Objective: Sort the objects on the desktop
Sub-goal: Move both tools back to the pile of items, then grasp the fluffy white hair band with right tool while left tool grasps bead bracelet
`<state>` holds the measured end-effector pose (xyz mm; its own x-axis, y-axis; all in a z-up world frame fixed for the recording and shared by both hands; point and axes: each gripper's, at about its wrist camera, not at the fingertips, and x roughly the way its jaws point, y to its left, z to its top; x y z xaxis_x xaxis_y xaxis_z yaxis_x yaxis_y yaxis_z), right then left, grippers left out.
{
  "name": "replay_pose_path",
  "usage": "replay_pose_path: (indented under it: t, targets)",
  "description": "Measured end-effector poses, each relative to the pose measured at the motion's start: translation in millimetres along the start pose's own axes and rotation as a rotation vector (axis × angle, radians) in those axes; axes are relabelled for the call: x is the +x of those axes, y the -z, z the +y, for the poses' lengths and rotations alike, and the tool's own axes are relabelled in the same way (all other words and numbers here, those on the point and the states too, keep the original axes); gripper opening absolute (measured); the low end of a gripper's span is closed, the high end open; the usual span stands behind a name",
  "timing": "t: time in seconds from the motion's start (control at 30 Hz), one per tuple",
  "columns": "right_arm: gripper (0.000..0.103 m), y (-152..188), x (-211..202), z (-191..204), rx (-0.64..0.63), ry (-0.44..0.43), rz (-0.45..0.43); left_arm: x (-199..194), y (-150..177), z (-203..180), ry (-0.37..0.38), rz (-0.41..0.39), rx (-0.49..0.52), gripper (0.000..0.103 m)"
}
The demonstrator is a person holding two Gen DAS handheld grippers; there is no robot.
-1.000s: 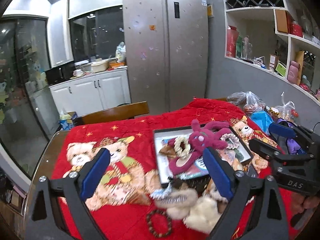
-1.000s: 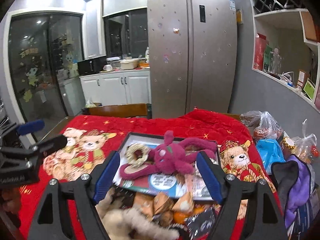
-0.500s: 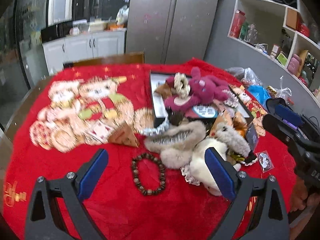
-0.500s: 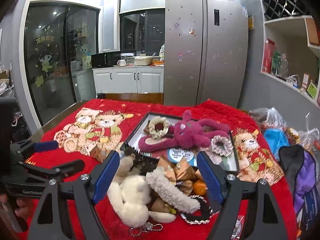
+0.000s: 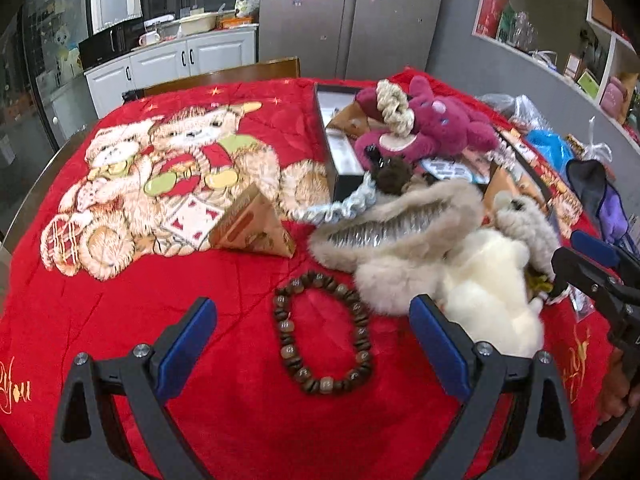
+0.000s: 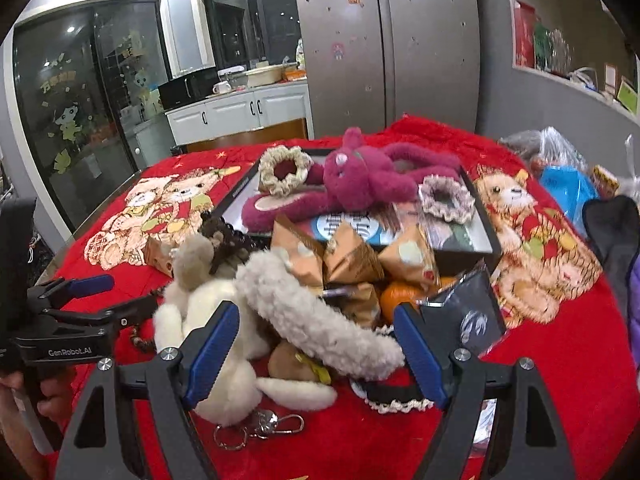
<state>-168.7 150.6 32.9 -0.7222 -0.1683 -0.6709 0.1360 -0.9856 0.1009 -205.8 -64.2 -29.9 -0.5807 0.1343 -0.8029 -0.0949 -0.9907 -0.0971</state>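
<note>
A pile of small objects lies on a red bear-print cloth (image 5: 120,300). A brown bead bracelet (image 5: 322,334) lies between the tips of my open, empty left gripper (image 5: 312,336). Beside it are a beige fur hair clip (image 5: 396,232), a cream plush keychain (image 5: 492,300), and a triangular snack packet (image 5: 252,224). A black tray (image 6: 464,250) holds a magenta plush bear (image 6: 360,184) and scrunchies (image 6: 282,170). My open, empty right gripper (image 6: 316,344) hovers over the fur clip (image 6: 316,320) and cream plush (image 6: 216,320). An orange (image 6: 396,300) sits by more packets (image 6: 348,260).
Plastic bags (image 6: 560,160) and a dark pouch (image 6: 616,232) crowd the table's right side. A wooden chair back (image 5: 224,76) stands at the far edge. White cabinets and a steel fridge (image 6: 384,40) are behind. The other gripper shows at each view's edge (image 6: 68,320).
Both grippers have dropped lower and closer to the pile. The left view tilted down over the bracelet; the right view moved in over the fur clip and plush.
</note>
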Motion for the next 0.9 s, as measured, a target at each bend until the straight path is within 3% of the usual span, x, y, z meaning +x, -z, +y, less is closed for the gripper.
replay_pose_path:
  t: [0.4, 0.47, 0.73, 0.83, 0.9]
  targets:
    - [0.082, 11, 24, 2, -0.028, 0.050, 0.076, 31, 16, -1, -0.053, 0.094, 0.017, 0.098]
    - [0.082, 12, 29, 2, -0.028, 0.068, 0.088, 31, 19, -7, -0.083, 0.073, 0.047, 0.098]
    - [0.082, 16, 39, 12, -0.105, 0.134, 0.069, 31, 21, -7, -0.076, 0.049, 0.032, 0.097]
    - [0.076, 17, 39, 13, -0.101, 0.134, 0.065, 28, 21, -12, -0.055, 0.029, 0.065, 0.081]
    - [0.073, 17, 38, 12, -0.086, 0.138, 0.066, 24, 22, -17, -0.051, 0.015, 0.078, 0.063]
